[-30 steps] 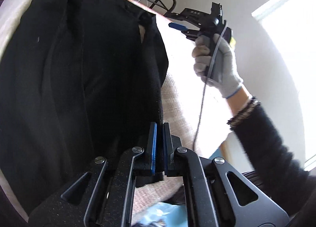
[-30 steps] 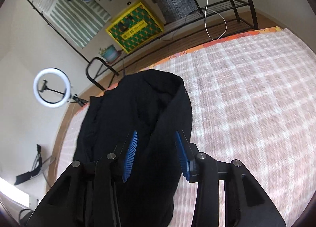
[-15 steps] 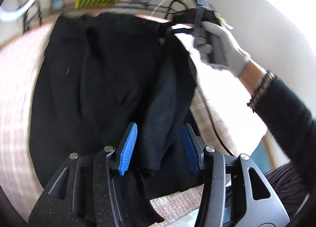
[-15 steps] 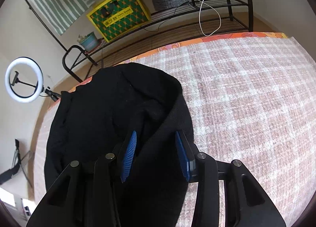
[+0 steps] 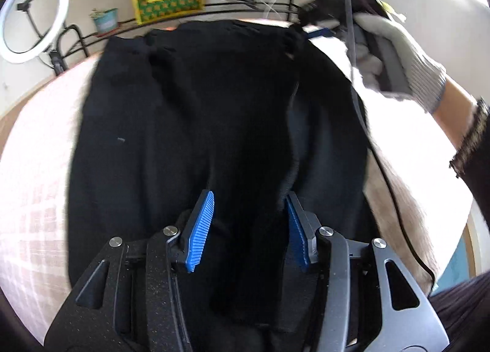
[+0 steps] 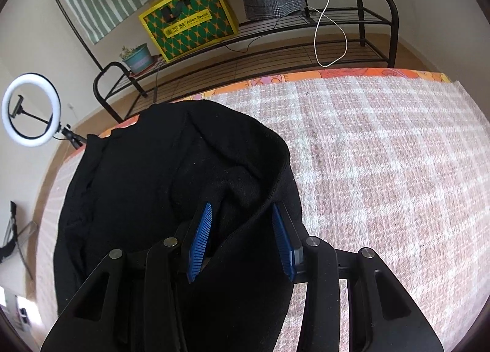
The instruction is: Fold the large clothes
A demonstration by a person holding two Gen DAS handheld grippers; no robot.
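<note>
Two claws are mine, one in each hand, and both are spread wide. My left claw (image 5: 249, 229) has blue ridged pads (image 5: 200, 231), and nothing is pinched between them. The black garment (image 5: 190, 125) lies under it, spread out on the pink and white checked blanket (image 5: 33, 168). The cloth fills the gap between the pads, but they do not squeeze it.

My right claw (image 6: 242, 241) is wide too. A thick fold of the same black garment (image 6: 153, 174) sits between its pads (image 6: 199, 241). The edge of the cloth curls up there like a soft rim. I cannot tell if the pads touch it. The checked blanket (image 6: 382, 153) stretches away to the right of the cloth.

From my left claw I see my right hand (image 5: 395, 55) in a pale glove at the far corner of the cloth. It looks blurry.

Behind the bed stands a black metal rack (image 6: 306, 30). A yellow and green box (image 6: 190, 24) and a small potted plant (image 6: 137, 56) sit on it. A white ring light (image 6: 30, 110) stands to the left.
</note>
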